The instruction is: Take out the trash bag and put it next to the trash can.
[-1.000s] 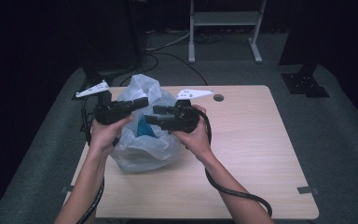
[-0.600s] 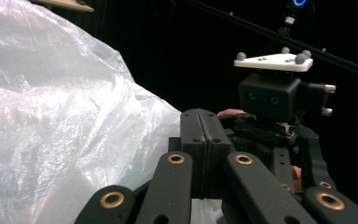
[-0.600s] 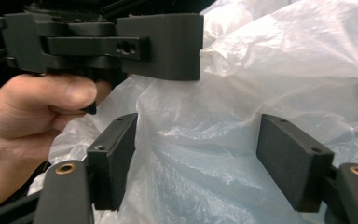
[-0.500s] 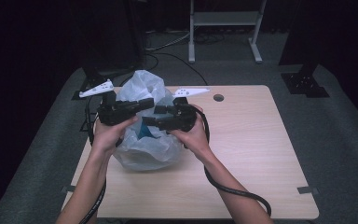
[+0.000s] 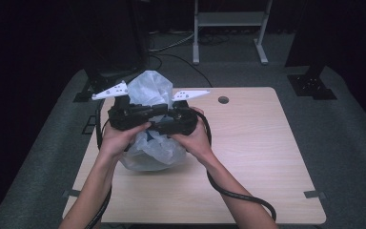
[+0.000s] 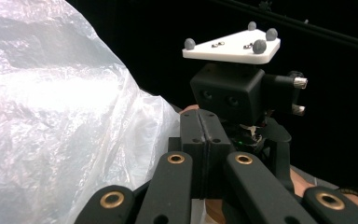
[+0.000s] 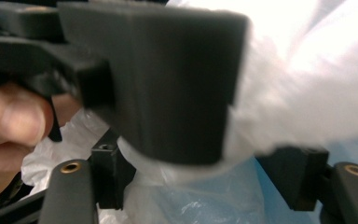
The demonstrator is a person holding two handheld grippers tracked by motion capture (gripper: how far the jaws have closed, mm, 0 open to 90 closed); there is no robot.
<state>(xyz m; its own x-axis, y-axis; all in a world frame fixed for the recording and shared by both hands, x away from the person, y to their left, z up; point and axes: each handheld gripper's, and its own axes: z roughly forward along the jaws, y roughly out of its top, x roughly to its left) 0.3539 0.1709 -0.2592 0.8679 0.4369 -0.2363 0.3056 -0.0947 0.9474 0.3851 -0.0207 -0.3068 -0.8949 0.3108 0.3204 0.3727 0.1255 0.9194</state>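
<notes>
A crumpled translucent white plastic bag [image 5: 147,90] stands on the wooden table [image 5: 257,143], its top rising behind both grippers. Something blue [image 7: 205,205] shows through the film. My left gripper [image 6: 199,135] is shut, jaws flat together, with the bag [image 6: 51,116] just to its side and no film visible between them. My right gripper [image 7: 205,182] stands open, its jaws wide apart after closing a little just now. Bag film [image 7: 168,196] bulges between them, and the left gripper's black body blurs close in front. In the high view both hands hold the grippers tip to tip above the bag.
A round cable hole [image 5: 223,99] sits in the table's far edge. A thick black cable [image 5: 238,195] trails from the right hand across the near tabletop. A metal stand [image 5: 228,19] and black bases [image 5: 312,86] stand on the floor beyond.
Both hands drew together and lifted a little above the bag. The bag's top now stands taller, and the blue patch seen from above is covered by the grippers.
</notes>
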